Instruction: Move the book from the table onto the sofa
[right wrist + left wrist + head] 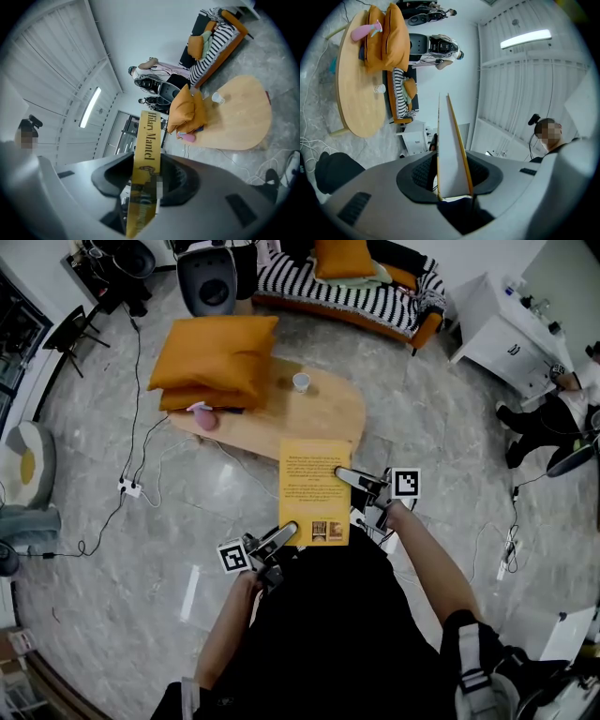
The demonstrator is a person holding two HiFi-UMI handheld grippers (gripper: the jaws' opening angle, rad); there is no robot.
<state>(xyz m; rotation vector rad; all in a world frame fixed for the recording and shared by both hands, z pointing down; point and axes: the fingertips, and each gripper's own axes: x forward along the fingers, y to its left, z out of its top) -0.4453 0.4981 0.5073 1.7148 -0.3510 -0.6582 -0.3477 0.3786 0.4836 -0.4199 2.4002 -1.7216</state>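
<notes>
A yellow book hangs flat in the air just off the near edge of the wooden table, back cover up. My left gripper is shut on its near left corner; in the left gripper view the book's page edge stands between the jaws. My right gripper is shut on the right edge; the right gripper view shows the gold spine clamped there. The striped sofa with an orange cushion stands at the far side of the room, beyond the table.
On the table lie two stacked orange cushions, a pink object and a small white cup. A black chair stands left of the sofa, a white cabinet to its right. Cables trail over the grey floor. A person sits at far right.
</notes>
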